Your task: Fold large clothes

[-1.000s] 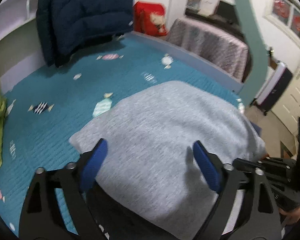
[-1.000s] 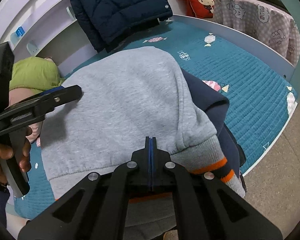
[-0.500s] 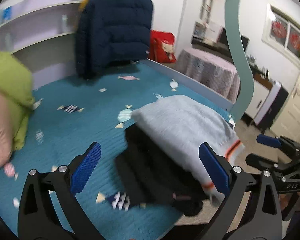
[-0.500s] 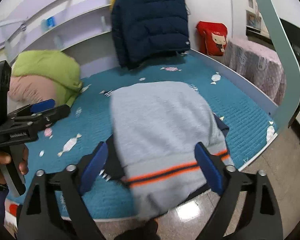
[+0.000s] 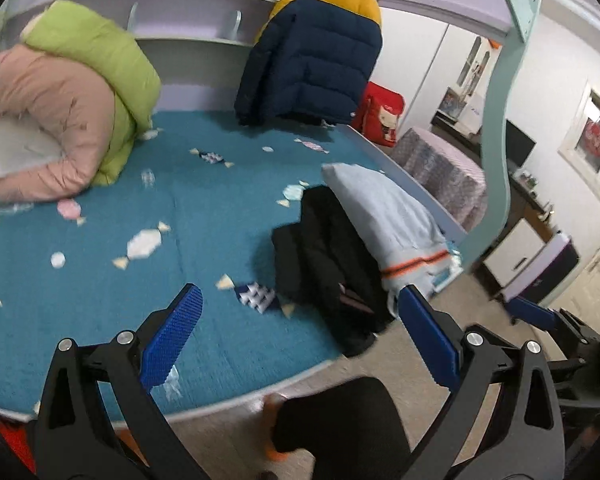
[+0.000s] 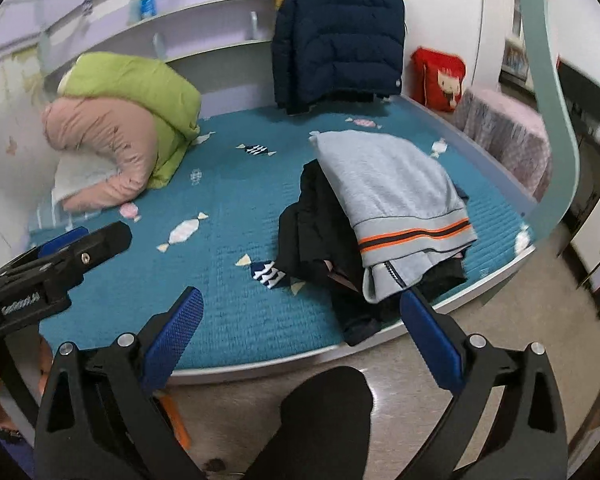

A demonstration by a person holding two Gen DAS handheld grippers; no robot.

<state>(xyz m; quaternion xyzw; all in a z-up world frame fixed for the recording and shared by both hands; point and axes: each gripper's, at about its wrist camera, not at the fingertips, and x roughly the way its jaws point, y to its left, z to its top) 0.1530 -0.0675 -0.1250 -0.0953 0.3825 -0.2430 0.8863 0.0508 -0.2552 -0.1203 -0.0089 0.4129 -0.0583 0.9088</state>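
Green jacket [image 6: 140, 92], pink jacket [image 6: 104, 140], navy coat [image 6: 336, 40]

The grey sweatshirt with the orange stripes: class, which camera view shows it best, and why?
The right wrist view. There the grey sweatshirt faces the camera, its striped hem and the dark clothes beneath plainly visible. The left wrist view catches the sweatshirt blurred and more edge-on, with only part of the hem showing.
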